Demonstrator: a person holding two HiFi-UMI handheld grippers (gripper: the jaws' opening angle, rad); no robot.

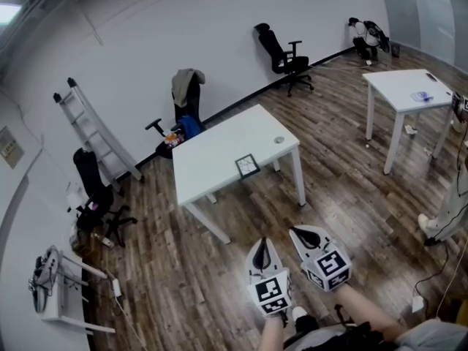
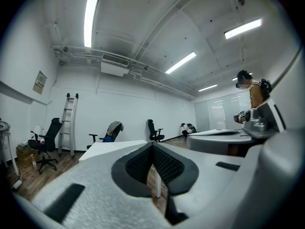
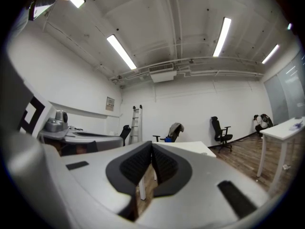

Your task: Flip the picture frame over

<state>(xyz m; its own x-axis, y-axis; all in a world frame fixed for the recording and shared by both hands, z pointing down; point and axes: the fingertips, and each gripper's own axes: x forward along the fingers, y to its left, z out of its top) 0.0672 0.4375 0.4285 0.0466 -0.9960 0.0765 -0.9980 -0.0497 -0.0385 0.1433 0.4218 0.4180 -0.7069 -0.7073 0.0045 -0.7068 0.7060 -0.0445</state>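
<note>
Head cam overhead; other 2 level, sharing table (image 1: 212, 152).

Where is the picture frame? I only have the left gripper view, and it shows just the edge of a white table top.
Observer: In the head view, the picture frame lies flat on the white table, near the edge closest to you.
Operator: Is anything else on that table?
Observer: One small round thing, toward the corner on the head view's right, apart from the frame.
Operator: And my other hand, is it carrying something?
Observer: No. The right gripper is shut with nothing between its pads, and in the head view it is short of the table.
</note>
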